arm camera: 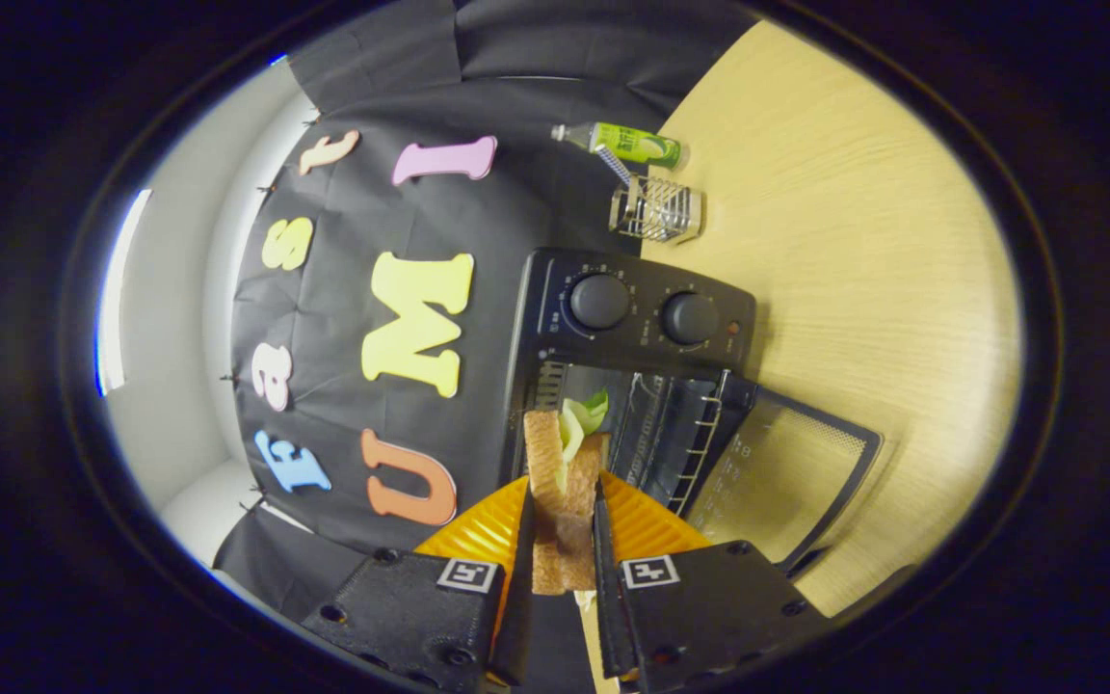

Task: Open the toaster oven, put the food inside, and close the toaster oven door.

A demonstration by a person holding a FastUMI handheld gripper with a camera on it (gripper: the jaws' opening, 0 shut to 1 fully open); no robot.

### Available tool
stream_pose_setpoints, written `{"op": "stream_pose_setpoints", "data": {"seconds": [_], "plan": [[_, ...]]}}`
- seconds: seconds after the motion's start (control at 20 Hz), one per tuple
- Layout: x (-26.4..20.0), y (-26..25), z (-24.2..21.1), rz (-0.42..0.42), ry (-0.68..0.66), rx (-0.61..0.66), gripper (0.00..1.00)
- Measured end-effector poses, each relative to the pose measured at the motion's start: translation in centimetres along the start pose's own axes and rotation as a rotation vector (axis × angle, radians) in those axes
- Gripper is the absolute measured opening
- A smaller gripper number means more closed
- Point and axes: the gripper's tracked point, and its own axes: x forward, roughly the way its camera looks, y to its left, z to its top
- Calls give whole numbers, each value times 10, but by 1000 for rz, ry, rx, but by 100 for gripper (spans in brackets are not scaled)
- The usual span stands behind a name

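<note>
The claw (560, 525) is squeezing a sandwich (563, 482) between its two fingers (523, 578), low in the middle of the frame. The sandwich is sticking out past the fingertips, toward the toaster oven (627, 386) just beyond. It is made of brown toast with green lettuce peeking out. An orange plate (647, 525) is lying under it. The oven door (781, 472) is hanging open on the counter (863, 241), lower right.
</note>
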Motion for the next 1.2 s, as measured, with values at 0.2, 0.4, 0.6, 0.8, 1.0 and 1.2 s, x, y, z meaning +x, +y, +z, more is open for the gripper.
{"op": "stream_pose_setpoints", "data": {"seconds": [0.2,0.4,0.6,0.8,1.0,1.2], "plan": [[35,-24,6,-73,-64,19,34],[66,-19,4,-92,-65,-103,34],[89,-26,-11,-118,-18,-284,35],[95,-28,-9,-120,-13,-396,38],[103,-36,-3,-150,-38,-427,44],[106,-38,-9,-162,10,-471,47]]}}
